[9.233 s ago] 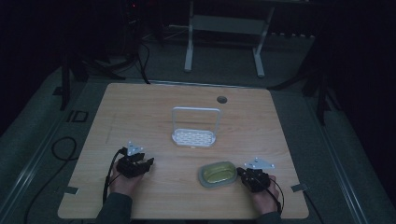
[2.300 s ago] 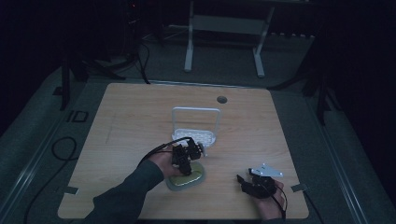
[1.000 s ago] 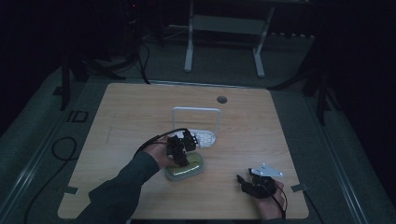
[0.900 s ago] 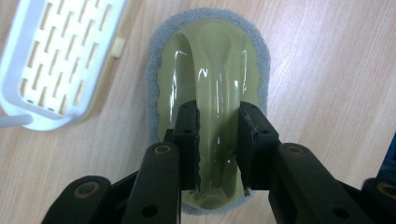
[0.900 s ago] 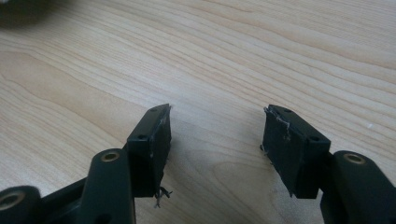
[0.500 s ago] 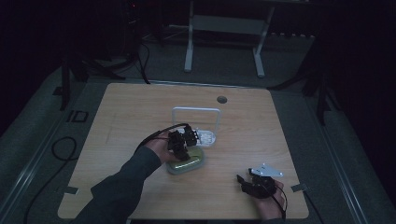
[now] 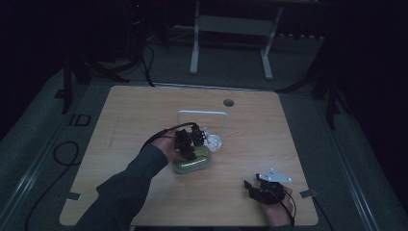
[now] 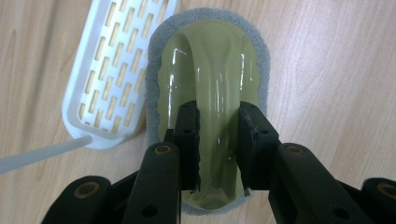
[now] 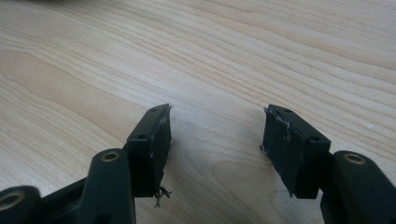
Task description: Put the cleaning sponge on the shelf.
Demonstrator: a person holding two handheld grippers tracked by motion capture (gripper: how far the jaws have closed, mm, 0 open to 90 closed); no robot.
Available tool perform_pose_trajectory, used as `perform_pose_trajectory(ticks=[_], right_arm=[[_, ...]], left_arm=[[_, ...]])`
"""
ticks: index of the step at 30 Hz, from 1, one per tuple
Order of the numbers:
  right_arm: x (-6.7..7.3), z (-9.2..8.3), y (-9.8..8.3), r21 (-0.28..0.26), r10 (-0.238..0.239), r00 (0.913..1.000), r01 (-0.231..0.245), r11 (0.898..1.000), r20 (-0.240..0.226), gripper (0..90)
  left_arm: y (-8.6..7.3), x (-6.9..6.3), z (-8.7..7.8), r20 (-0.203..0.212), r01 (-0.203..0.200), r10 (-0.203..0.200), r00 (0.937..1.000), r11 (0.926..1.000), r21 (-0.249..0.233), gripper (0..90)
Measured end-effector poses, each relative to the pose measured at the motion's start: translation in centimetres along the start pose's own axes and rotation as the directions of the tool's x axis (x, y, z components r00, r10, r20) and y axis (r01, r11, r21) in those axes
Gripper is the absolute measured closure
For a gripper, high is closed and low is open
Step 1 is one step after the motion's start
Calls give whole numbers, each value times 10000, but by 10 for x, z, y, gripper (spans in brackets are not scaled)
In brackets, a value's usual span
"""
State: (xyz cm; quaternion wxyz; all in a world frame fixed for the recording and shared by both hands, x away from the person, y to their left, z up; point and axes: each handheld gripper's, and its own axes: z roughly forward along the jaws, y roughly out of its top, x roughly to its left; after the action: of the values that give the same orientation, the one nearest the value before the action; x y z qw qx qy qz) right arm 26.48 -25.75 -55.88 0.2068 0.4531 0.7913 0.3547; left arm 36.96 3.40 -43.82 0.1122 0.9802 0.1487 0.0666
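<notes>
Pale wood is showing across the worktop [image 7: 144,115] in the high view, where the left gripper [image 7: 188,143] is reaching in over a green scrubber [image 7: 192,161] lying just in front of a white rack [image 7: 202,114] with a slotted tray at its foot. Near the bottom right corner, well apart from these, the right gripper [image 7: 257,185] is resting in a hand low over bare wood.

Looking along the left gripper [image 8: 217,144] in its own view, its fingers [image 8: 187,140] are clamping the raised glossy handle of the green scrubber [image 8: 210,60], whose grey foam rim is lying on the wood and touching the slotted tray [image 8: 112,70] beside it.

Right gripper [image 9: 215,140] view: its fingers [image 9: 152,144] are standing wide, holding nothing, with only worktop [image 9: 210,46] grain between them.
</notes>
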Motion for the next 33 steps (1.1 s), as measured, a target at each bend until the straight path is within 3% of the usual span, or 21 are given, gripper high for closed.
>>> perform_pose_trajectory(ticks=[13, 25, 33], right_arm=[[0, 0, 0, -3, -19, 10000, 19, 10000, -21, 409], [-1, 0, 0, -12, -45, 10000, 45, 10000, -28, 408], [-1, 0, 0, -13, -43, 10000, 43, 10000, -30, 407]], left_arm=[[3, 5, -4, -414, -615, 619, 9972, 9981, 100, 718], [6, 9, -4, -318, -1000, 995, 9945, 9949, -136, 718], [10, 10, 1, -615, -1481, 1480, 9871, 9890, 43, 719]])
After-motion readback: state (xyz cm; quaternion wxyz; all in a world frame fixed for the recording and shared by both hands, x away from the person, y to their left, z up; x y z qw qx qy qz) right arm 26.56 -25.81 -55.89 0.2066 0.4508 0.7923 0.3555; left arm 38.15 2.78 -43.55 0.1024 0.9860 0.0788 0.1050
